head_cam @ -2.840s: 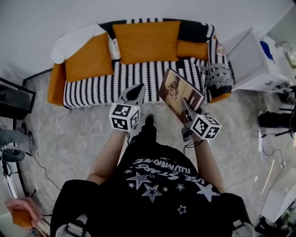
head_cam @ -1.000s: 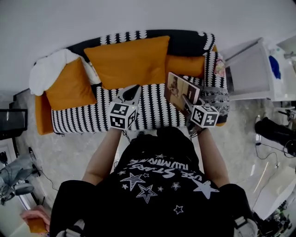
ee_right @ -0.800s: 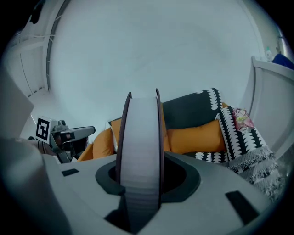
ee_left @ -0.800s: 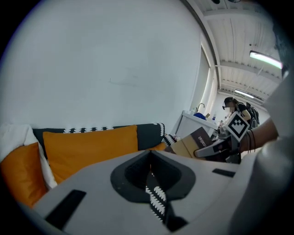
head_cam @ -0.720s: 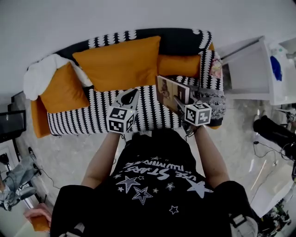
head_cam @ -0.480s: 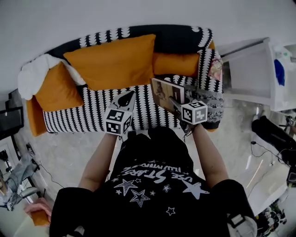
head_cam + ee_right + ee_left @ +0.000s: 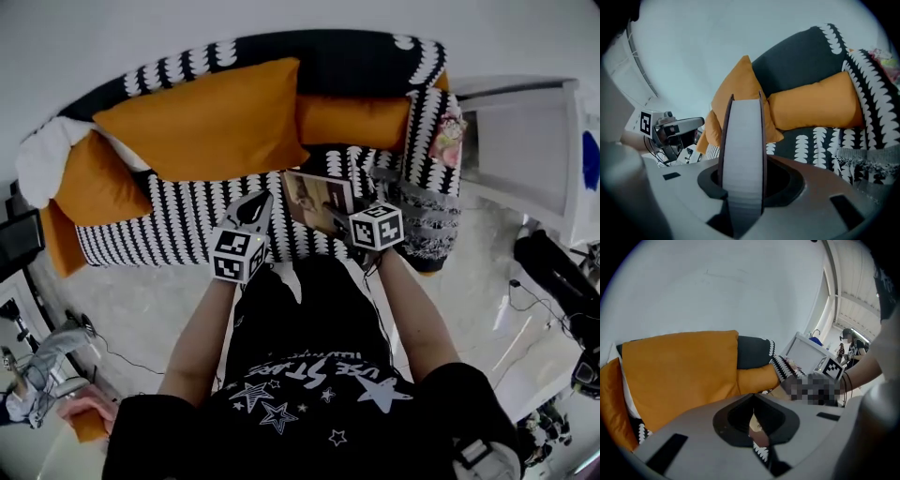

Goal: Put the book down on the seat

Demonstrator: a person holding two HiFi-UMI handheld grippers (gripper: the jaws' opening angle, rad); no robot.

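Note:
The book (image 7: pixel 317 194) has a brown picture cover and hangs tilted over the sofa's black-and-white patterned seat (image 7: pixel 187 220), near its right end. My right gripper (image 7: pixel 339 217) is shut on the book's near edge. In the right gripper view the book (image 7: pixel 743 150) stands edge-on between the jaws, grey pages showing between two dark covers. Whether the book touches the seat I cannot tell. My left gripper (image 7: pixel 255 208) hovers over the seat's front edge to the book's left, shut and holding nothing. In its own view its jaw tips (image 7: pixel 753 401) meet.
A large orange cushion (image 7: pixel 202 117) and a smaller one (image 7: pixel 352 120) lean on the sofa back. A grey fringed throw (image 7: pixel 427 220) covers the right armrest. A white side cabinet (image 7: pixel 520 141) stands right of the sofa. A white blanket (image 7: pixel 42 155) lies at the left end.
Both grippers have come closer to the sofa. The right gripper has carried the book left and down toward the seat, and the book lies flatter than before.

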